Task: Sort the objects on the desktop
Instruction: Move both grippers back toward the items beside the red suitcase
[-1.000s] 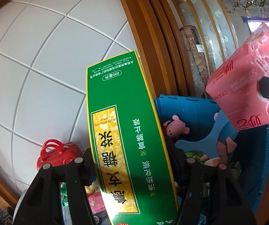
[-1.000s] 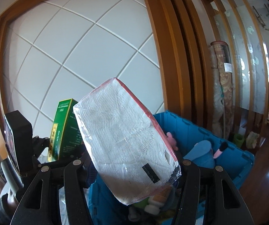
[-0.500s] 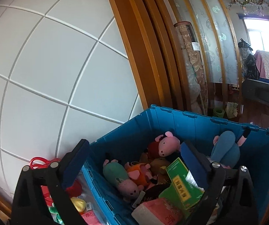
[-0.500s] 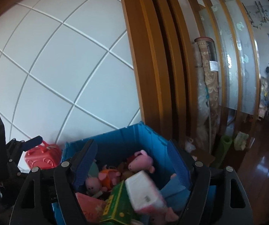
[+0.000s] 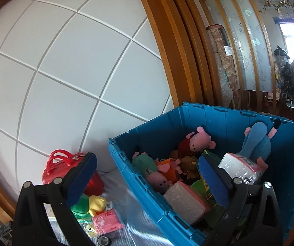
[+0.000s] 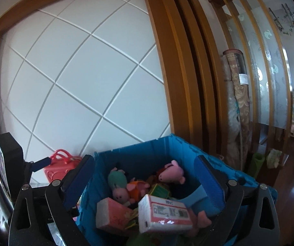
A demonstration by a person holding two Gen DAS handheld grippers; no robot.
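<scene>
A blue plastic bin [image 5: 147, 124] holds several plush toys, a green medicine box [image 5: 208, 155] and two pink-and-white tissue packs [image 5: 241, 168] [image 5: 186, 201]. My left gripper [image 5: 147, 178] is open over the bin's near left corner with nothing between its fingers. In the right wrist view the bin [image 6: 134, 149] lies straight below my right gripper [image 6: 145, 178]. Its jaws are opening, and nothing is pressed between them. A tissue pack [image 6: 163, 213] lies loose on the pile, next to the other pack [image 6: 112, 215] and the green box [image 6: 161, 190].
A red toy handbag [image 5: 65, 164], a green and yellow plush [image 5: 89, 205] and a small pink tissue pack [image 5: 108, 221] lie on the surface left of the bin. A white tiled wall and a wooden door frame [image 5: 167, 51] stand behind. The floor is dark wood at the right.
The green box left my left gripper and the tissue pack left my right gripper; both now lie in the bin. Both pairs of jaws have spread wide.
</scene>
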